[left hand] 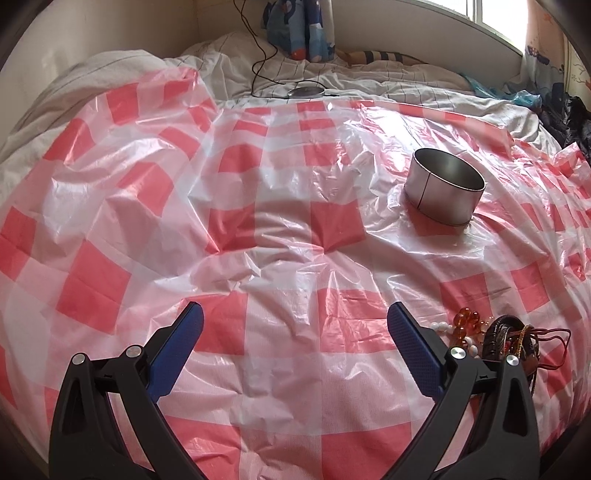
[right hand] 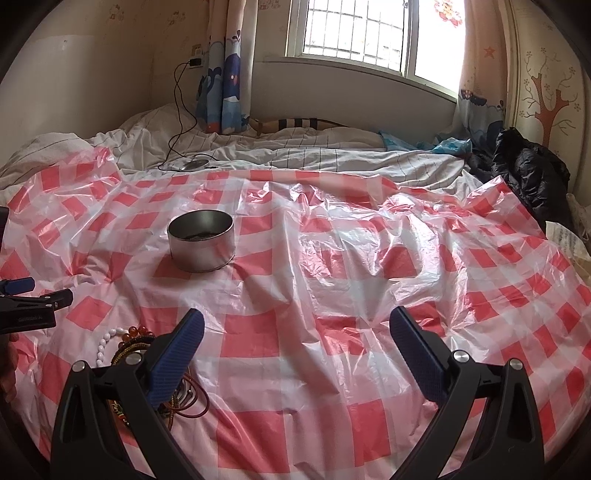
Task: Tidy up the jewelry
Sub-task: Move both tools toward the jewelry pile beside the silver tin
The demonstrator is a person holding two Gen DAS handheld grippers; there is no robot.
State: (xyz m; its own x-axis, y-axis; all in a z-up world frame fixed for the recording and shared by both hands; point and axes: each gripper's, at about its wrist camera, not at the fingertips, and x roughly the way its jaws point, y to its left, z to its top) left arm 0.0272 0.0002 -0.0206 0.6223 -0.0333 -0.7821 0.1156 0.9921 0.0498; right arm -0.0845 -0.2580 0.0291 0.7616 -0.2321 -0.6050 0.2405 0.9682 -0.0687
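Daylight pours through the barred window (right hand: 364, 31) onto a bed draped in a crinkled red-and-white checked plastic sheet (left hand: 280, 221), with rumpled white bedding (right hand: 295, 155) behind it. Out on the sheet stands a round metal tin (left hand: 445, 190), lid off and upright, something dark lying at its bottom in the right wrist view. And over at the near edge, the jewelry pile (left hand: 495, 334): white beads, amber beads, dark bangles and red cord, all tangled together, well apart from the tin. The left gripper (left hand: 295, 325) hangs above bare sheet, fingers spread wide, nothing between them, the pile just beside its right finger. The right gripper (right hand: 297, 330) is spread wide too, empty, with the pile tucked partly under its left finger (right hand: 177, 360). A black cable (right hand: 181, 110) trails down the wall onto the bedding.
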